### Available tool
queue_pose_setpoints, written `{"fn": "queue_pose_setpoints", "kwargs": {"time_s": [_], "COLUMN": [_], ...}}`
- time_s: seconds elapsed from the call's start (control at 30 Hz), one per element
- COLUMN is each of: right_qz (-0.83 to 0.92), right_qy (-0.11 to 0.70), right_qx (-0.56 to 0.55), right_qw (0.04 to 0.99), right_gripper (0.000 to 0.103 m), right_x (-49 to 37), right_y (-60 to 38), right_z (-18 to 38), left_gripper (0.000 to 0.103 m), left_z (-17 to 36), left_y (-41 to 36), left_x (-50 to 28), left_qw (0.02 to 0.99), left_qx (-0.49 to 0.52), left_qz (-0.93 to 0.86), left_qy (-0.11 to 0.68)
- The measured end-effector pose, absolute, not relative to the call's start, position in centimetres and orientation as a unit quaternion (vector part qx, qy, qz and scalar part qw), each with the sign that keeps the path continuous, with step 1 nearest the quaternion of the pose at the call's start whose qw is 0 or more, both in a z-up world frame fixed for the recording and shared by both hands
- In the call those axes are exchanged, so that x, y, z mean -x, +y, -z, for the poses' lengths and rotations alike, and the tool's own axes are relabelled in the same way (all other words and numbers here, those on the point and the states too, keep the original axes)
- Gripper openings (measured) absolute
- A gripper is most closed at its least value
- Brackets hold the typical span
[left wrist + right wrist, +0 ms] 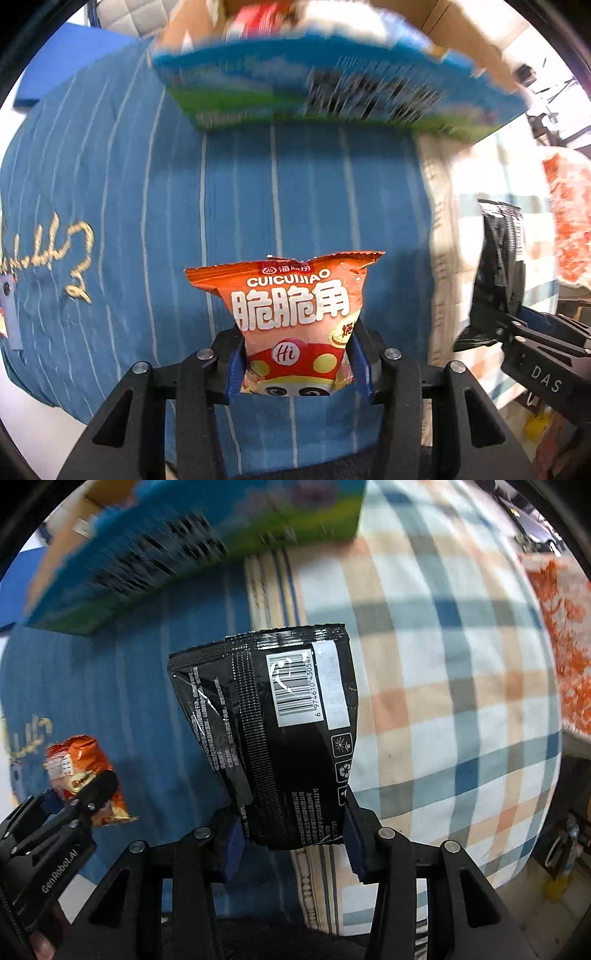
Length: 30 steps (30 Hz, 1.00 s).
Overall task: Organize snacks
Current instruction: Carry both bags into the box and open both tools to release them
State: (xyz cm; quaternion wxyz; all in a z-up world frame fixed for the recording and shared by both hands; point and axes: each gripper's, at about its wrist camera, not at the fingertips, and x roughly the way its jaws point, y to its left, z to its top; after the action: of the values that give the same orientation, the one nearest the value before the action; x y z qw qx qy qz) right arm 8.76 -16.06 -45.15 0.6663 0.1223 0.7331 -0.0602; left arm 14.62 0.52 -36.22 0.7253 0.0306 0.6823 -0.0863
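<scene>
In the left wrist view, gold embroidered script (55, 258) is showing at nine o'clock on the blue white-striped fabric (147, 206) that is filling the background. At six o'clock the left tool (297, 363) is pinching the lower part of an orange crinkled snack packet with white lettering (295, 314), its blue-padded fingers (236, 365) pressing the packet from both sides; the packet is standing upright above the striped fabric. At twelve o'clock a blurred blue-and-green printed carton (314, 85) is hanging across the top of the view, with a brown cardboard box (461, 26) behind it. Towards three o'clock the right tool (491, 317) is coming in from the side, gripping a glossy black foil pouch (502, 251), well apart from the orange packet. An orange-and-white patterned cloth (569, 221) is lying at the far right edge.

In the right wrist view, the left tool (70, 797) is appearing at eight o'clock with the orange packet (79, 764). At centre the right tool (293, 843) is clamping the bottom of the black pouch (273, 731), whose barcode side is facing the camera. The carton (184, 546) is looming at eleven o'clock. From centre towards three o'clock a blue, orange and white checked fabric (443, 686) is spreading behind the pouch, meeting the striped fabric (122, 686).
</scene>
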Motion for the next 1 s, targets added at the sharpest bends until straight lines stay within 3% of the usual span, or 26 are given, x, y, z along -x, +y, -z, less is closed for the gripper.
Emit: {"fn": "queue_pose_setpoints", "kwargs": {"time_s": [0.27, 0.53, 0.77, 1.0], "right_qz": [0.021, -0.007, -0.009, -0.001], "right_qy": [0.675, 0.638, 0.623, 0.640], "right_qx": [-0.143, -0.153, -0.172, -0.167], "right_qw": [0.723, 0.754, 0.763, 0.750], "right_gripper": [0.048, 0.048, 0.048, 0.048], "right_x": [-11.4, -16.9, -23.0, -29.1], "right_y": [-16.8, -15.0, -15.3, -15.1], "right_z": [35.4, 32.7, 31.8, 34.7], "left_gripper": [0.044, 0.044, 0.044, 0.044], "left_z": [27.1, 21.8, 21.0, 25.2], "left_y": [-0.2, -0.6, 0.0, 0.1], "left_x": [-16.6, -22.3, -29.8, -36.1], "left_qw": [0.773, 0.798, 0.795, 0.760], "left_qx": [-0.015, -0.004, 0.006, 0.014], "left_qz": [0.115, 0.134, 0.129, 0.119], "left_qy": [0.623, 0.588, 0.593, 0.639]}}
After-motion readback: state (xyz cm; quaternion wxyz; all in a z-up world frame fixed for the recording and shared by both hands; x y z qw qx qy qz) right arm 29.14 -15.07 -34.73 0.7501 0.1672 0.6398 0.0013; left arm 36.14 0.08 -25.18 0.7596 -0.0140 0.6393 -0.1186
